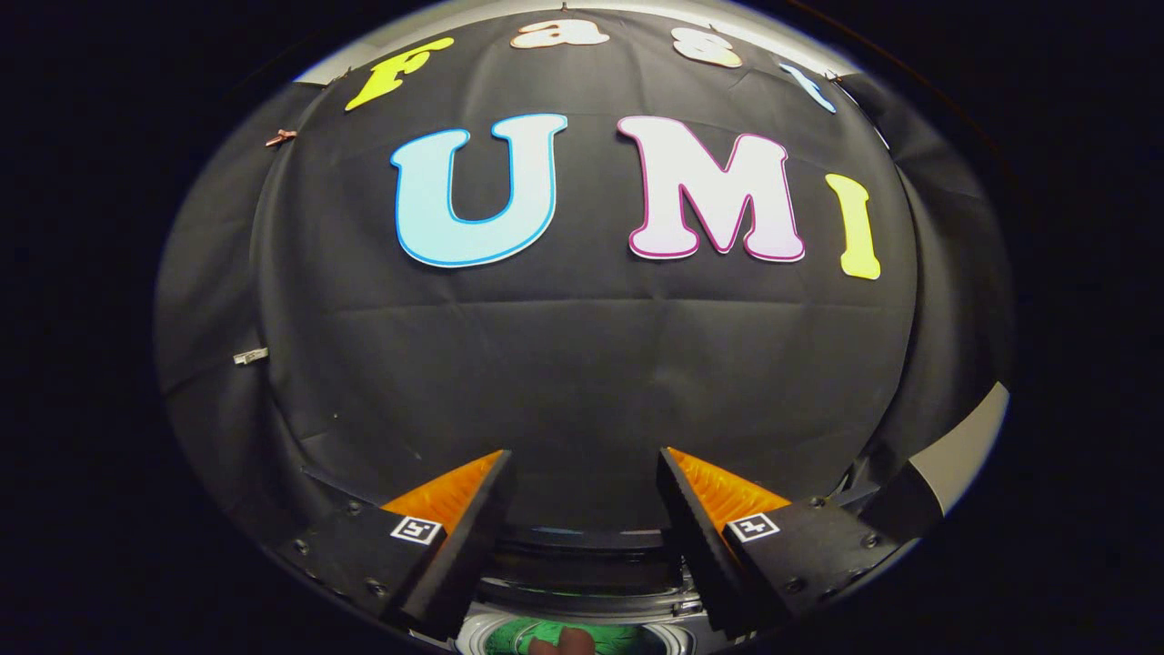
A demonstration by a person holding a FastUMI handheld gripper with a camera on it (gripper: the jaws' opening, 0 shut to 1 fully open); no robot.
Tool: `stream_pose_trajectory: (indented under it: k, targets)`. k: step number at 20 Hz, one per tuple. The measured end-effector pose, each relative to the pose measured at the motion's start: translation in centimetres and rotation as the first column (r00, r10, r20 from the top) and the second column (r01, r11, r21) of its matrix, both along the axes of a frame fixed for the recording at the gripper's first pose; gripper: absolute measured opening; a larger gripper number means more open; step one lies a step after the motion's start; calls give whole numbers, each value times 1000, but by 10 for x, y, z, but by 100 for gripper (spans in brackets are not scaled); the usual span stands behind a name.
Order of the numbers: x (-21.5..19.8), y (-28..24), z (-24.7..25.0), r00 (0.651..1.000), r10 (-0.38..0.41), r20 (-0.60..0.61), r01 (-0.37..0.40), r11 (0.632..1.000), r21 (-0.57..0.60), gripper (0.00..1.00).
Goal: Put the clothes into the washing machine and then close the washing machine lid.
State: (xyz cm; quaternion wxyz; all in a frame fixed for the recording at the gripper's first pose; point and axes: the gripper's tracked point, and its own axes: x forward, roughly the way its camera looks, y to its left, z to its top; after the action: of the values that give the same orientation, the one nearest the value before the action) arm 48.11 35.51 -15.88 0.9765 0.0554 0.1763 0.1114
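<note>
Gripper view: tool (584, 455) fingers spread, empty, above round washing machine (582, 582) opening.

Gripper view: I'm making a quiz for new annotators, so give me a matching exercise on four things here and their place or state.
Things:
1. gripper
2. black cloth wall
3. washing machine
4. green item

Place or state:
A. hangs beyond the fingers
B. lies inside a round opening
C. fingers apart, nothing between them
D. sits low between the two fingers, opening uncovered

Pairs: 1-C, 2-A, 3-D, 4-B
</note>
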Motion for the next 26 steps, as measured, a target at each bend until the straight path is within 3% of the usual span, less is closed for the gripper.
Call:
stream_pose_trajectory:
  k: [17,22,26]
  targets:
    - [-101,-7,-4,998,59,30,-60,998,27,98]
    - [-124,-10,-22,998,55,-31,-55,998,28,98]
    - [-157,-15,-68,990,60,-129,-64,998,-29,98]
